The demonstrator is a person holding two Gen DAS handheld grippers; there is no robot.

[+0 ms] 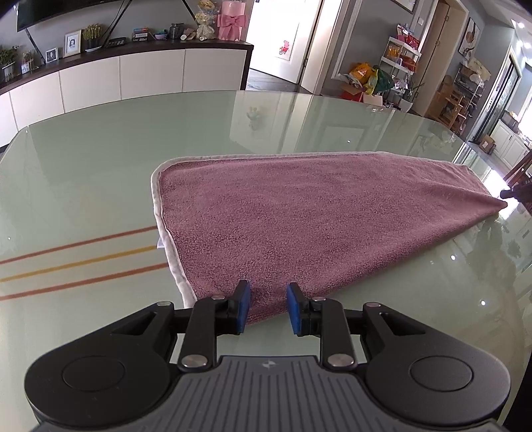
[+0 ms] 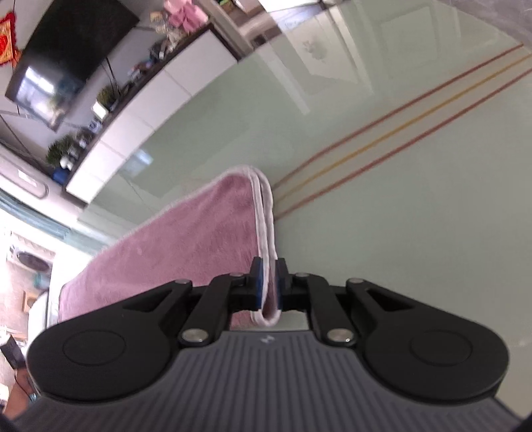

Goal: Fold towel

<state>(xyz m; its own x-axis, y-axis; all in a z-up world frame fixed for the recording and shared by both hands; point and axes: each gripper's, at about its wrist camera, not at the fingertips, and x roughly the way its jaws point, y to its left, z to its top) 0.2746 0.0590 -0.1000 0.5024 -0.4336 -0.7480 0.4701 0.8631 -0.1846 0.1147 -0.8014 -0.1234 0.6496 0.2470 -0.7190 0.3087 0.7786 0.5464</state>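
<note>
The left gripper [image 1: 266,307] hovers at the 6 o'clock edge of its view with its blue pads [image 1: 243,307] parted and nothing pinched; the near corner of the towel [image 1: 299,226] lies on the table just below and between them. The towel is mauve terry with a pale grey-white hem, folded over so that two hems run together along its 9 o'clock side, and it stretches flat toward 2 o'clock, tapering to a lifted point at 3 o'clock. There the right gripper [image 2: 269,282] is clamped tight on the doubled hem, a loop of trim sticking out behind its pads. The cloth rests on a glossy pale green glass table [image 1: 83,166] with three red and yellow stripes [image 1: 76,262] at 8 o'clock. Farther off, at 11 o'clock, a white sideboard [image 1: 133,76] carries framed photos, plants and a pink bowed gift box [image 1: 231,20]; at 2 o'clock a wire shelf [image 1: 400,56] holds packaged goods, too small to name.
</note>
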